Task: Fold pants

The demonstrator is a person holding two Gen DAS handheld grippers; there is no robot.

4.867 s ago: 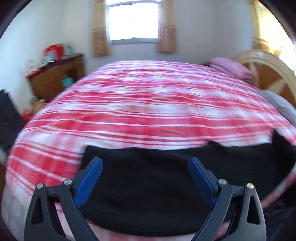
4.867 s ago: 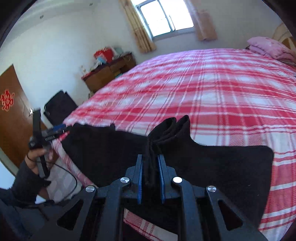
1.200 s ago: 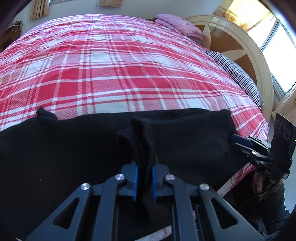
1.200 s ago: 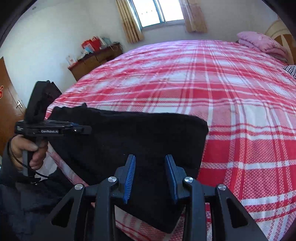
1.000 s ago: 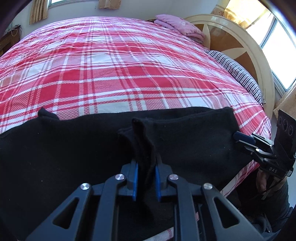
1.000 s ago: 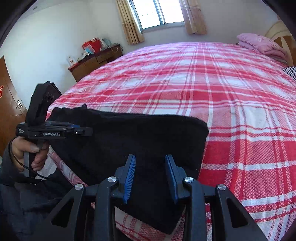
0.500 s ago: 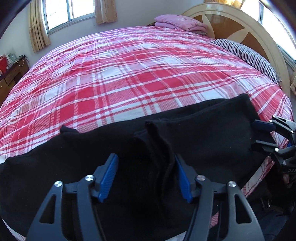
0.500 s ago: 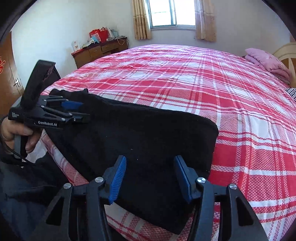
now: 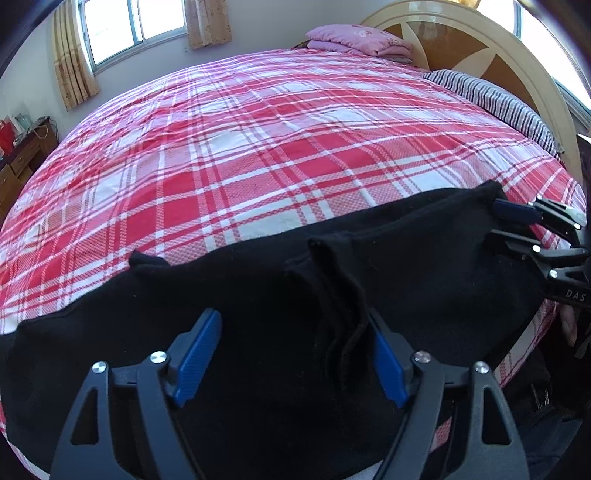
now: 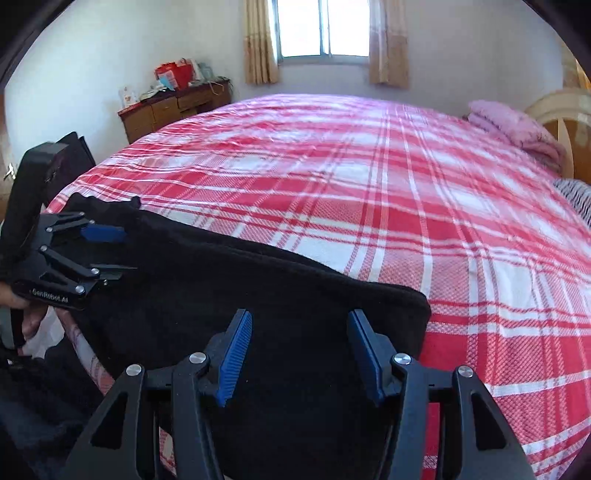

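Here the pants (image 9: 258, 302) lie lengthwise left-to-right along the bed's (image 9: 258, 147) near edge. The left tongs (image 9: 291, 354) are opening over a standing pleat, unclamped. The right tongs (image 10: 299, 354) gape, nearer the right end.

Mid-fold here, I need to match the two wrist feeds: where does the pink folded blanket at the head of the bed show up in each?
Left wrist view: pink folded blanket at top, right of centre, before the headboard.
Right wrist view: pink folded blanket at the right edge, upper half.
Shared landmark: the black pants across the near bed edge.

Matt fleecy black cloth pants (image 9: 258, 295) on woven checked cotton bedspread (image 9: 258, 147); glossy wooden headboard (image 9: 461, 48).
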